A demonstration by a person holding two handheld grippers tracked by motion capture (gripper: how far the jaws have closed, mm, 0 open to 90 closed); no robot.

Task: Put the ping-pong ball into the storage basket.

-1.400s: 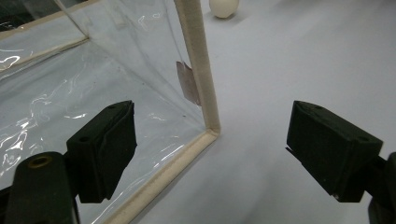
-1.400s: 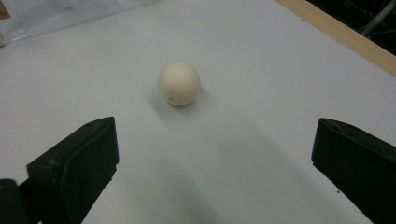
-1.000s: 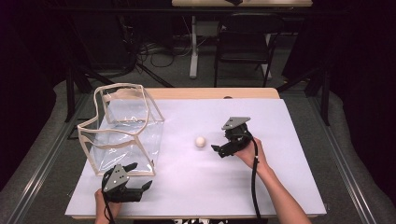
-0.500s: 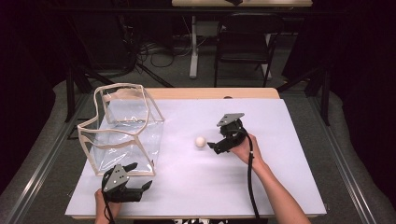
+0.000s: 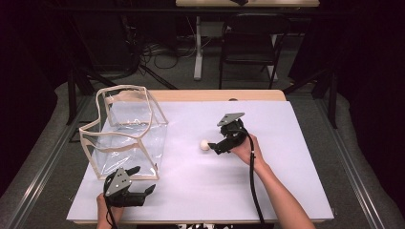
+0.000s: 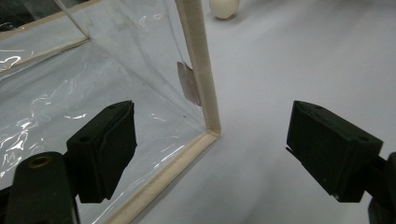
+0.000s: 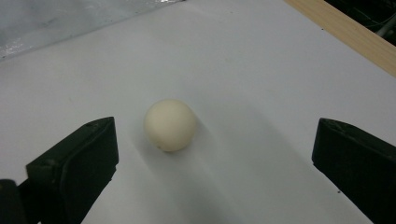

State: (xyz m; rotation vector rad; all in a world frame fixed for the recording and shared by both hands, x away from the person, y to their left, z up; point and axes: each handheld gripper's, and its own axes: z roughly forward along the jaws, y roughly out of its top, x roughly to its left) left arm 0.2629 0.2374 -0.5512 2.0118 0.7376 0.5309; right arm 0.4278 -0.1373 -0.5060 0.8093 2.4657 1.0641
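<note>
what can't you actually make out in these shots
- High view: whether the right gripper touches the ball; too small to tell.
- Left gripper view: the ball is cut off by the top edge.
- Left gripper view: what the small grey tag on the clear bag says; blurred, seen at a slant.
- Right gripper view: the bag's shape; a blurred strip at the top edge.
- High view: the left hand, partly under the left gripper, cut by the bottom edge.

Lighting's pretty uneven: the white table top (image 5: 267, 176) is lit bright from above while the room around it drops to near black. The high view is soft and a bit grainy. Glare streaks all over the clear plastic bag (image 6: 60, 93), shiny ripples everywhere. The ball (image 7: 169, 124) throws a soft shadow beside it and looks reasonably sharp. The black jaws up close are slightly blurry and show little detail.
</note>
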